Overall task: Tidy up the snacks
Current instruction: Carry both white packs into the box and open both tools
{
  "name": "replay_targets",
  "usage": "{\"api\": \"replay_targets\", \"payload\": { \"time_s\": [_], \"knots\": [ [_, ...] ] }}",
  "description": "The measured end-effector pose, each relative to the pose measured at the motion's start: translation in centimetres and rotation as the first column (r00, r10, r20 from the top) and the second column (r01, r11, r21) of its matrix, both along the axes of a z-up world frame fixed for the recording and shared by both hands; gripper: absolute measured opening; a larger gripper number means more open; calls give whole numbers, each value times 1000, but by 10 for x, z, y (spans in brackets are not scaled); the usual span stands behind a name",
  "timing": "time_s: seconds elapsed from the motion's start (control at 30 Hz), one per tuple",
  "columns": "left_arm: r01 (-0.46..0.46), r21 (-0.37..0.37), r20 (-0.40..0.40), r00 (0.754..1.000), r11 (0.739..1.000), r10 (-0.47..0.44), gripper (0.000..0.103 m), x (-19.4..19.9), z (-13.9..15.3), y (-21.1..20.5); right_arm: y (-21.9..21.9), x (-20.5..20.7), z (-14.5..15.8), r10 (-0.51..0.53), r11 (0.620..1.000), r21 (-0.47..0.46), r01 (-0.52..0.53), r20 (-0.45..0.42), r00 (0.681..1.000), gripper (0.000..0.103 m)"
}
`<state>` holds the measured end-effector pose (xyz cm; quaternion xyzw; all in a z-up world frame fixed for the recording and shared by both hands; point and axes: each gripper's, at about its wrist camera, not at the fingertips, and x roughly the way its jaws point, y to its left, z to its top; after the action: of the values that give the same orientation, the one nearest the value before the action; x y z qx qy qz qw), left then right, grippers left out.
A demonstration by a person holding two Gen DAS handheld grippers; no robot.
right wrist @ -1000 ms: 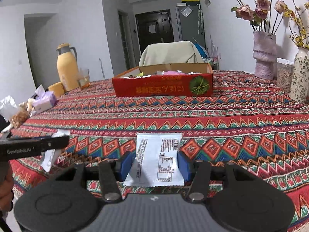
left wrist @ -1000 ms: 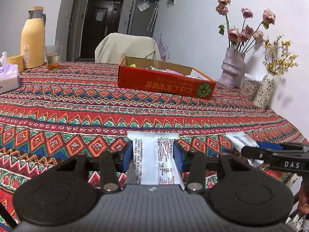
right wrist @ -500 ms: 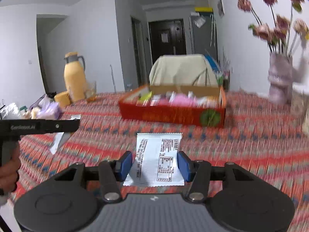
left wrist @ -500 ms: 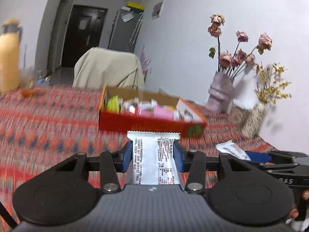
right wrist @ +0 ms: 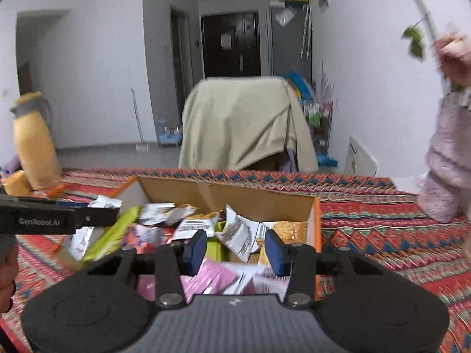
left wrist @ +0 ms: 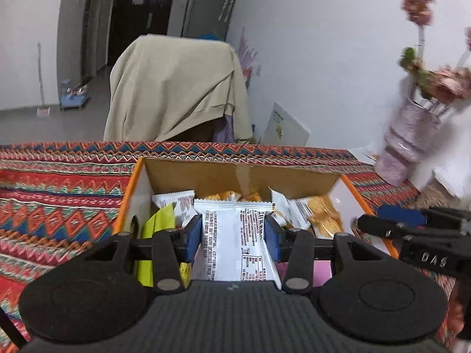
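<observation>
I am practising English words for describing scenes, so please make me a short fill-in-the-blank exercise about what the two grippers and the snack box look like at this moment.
1. The left gripper is shut on a ____ snack packet printed with black text.
2. The right gripper has its jaws ____, with nothing between them.
3. Both grippers are above the open cardboard ____ of snacks.
4. The box stands on a patterned ____.

Missing words: white; open; box; tablecloth

left gripper (left wrist: pixel 232 236): clamped, loaded | right gripper (right wrist: pixel 235 248): jaws apart
</observation>
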<state>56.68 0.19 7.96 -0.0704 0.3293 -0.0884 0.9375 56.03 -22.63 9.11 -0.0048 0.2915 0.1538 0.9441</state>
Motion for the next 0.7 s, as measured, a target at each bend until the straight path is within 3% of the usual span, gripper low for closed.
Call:
{"api": "replay_targets", "payload": {
  "time_s": [0.07,0.13,0.2,0.27,0.33,0.43,0.57,0.7],
  "knots": [
    [8,-1,-13,1000,1000,-8,45,11,-8,-1,1,16,-5,-7,1000,-6,7,-7,1000,41],
    [19,14,-9,1000,1000,-19,45,7,-15,-1,-5,5,-6,12,1000,6,-12,12,1000,43],
    [32,2,0,999,999,-32,45,-7,-19,7,-14,-27,-6,37,999,-7,-37,64,997,57],
    [66,0,19,998,998,-66,45,-32,-19,14,-26,-72,-9,88,996,-19,-87,113,990,82],
    [99,25,52,994,995,-100,45,-62,-16,20,-40,-108,-17,117,993,-14,-116,108,987,84],
    [121,21,66,990,992,-122,45,-96,-10,31,-50,-133,-42,185,982,-37,-185,-11,983,83],
    [102,21,81,991,995,-103,45,-126,2,41,-43,-136,-75,245,945,-222,-241,-9,969,82],
    [84,17,98,991,996,-85,45,-159,10,51,-46,-117,-96,240,939,-229,-256,-95,966,77]
  ]
}}
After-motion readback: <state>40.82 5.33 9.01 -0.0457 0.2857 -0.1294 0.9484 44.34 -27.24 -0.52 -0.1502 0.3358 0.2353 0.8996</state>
